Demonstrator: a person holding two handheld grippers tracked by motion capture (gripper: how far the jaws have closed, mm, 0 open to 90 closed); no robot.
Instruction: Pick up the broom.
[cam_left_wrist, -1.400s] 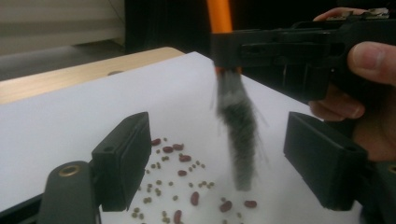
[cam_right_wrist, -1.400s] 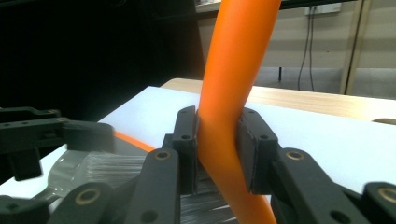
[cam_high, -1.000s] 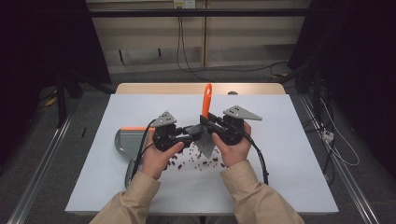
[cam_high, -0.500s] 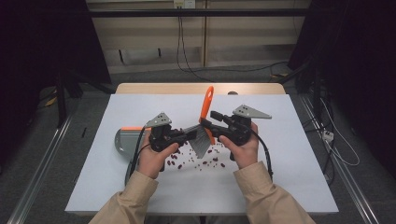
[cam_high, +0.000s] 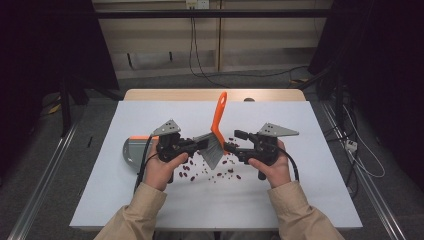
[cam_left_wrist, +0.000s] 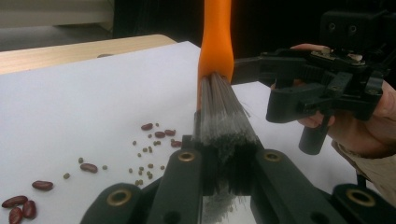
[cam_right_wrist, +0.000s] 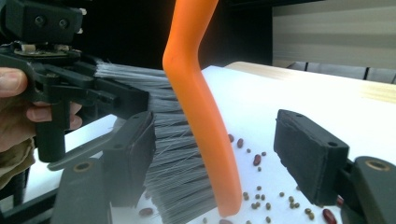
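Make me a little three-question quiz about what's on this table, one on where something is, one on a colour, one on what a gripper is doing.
1. Where is the dustpan?
A. left of the left gripper
B. right of the right gripper
C. at the table's far edge

2. What colour is the brush handle?
A. blue
B. orange
C. green

3. How does the left gripper stand?
A. wide open, holding nothing
B. shut on a bean
C. shut on the brush bristles

Answers:
1 A, it lies behind the left hand at the sheet's left.
2 B, the handle is bright orange.
3 C, the left gripper view shows bristles squeezed between its jaws.
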